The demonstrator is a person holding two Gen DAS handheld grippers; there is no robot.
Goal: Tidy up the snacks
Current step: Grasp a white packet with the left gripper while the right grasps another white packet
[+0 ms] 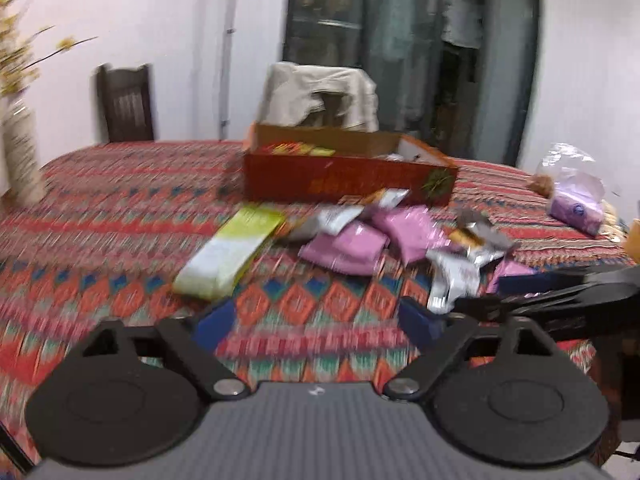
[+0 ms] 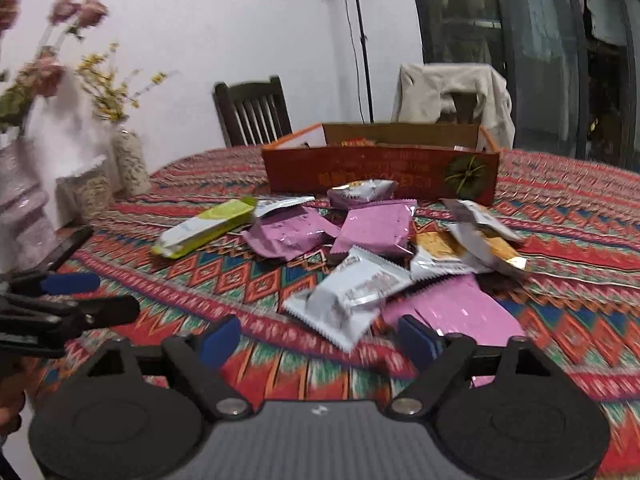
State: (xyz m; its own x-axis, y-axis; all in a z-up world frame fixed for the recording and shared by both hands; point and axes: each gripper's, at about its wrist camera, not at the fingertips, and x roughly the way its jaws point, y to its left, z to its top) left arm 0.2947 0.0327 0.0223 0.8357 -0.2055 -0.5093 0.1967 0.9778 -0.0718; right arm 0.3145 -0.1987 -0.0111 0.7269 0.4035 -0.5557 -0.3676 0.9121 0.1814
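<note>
- Far left of the table stands a pale speckled vase [image 2: 130, 164] with yellow-flowered stems, on the patterned tablecloth [image 1: 100, 208]; in the right wrist view a second, white vase [image 2: 24, 200] with pink blooms sits nearer the edge.
- The left gripper [image 1: 316, 324] hangs over bare cloth with its blue-padded jaws spread apart and nothing between them — released, gripping nothing.
- A long yellow-green packet [image 1: 230, 250] lies flat on the cloth, left of the main heap and just ahead of the left gripper.
- Behind it, toward the back of the table, an open red cardboard box [image 1: 344, 178] holds a few orange and yellow packets [image 1: 298, 148]; its near wall touches or nearly touches the heap.
- The snack pile [image 2: 372, 248] spreads in front of the box: several pink packets [image 2: 376, 228], silver-white ones and a couple with orange printing, overlapping loosely.
- The right gripper [image 2: 320, 340] sits at the near edge of that pile, jaws apart; a silver-white packet [image 2: 348, 296] lies just ahead between the finger lines, though the pads do not press it — released.
- A large pink packet [image 2: 460, 308] lies flat beside the right finger.
- Far right in the left wrist view, a purple tissue pack [image 1: 576, 208] rests near the table edge beside a clear plastic bag [image 1: 568, 164].
</note>
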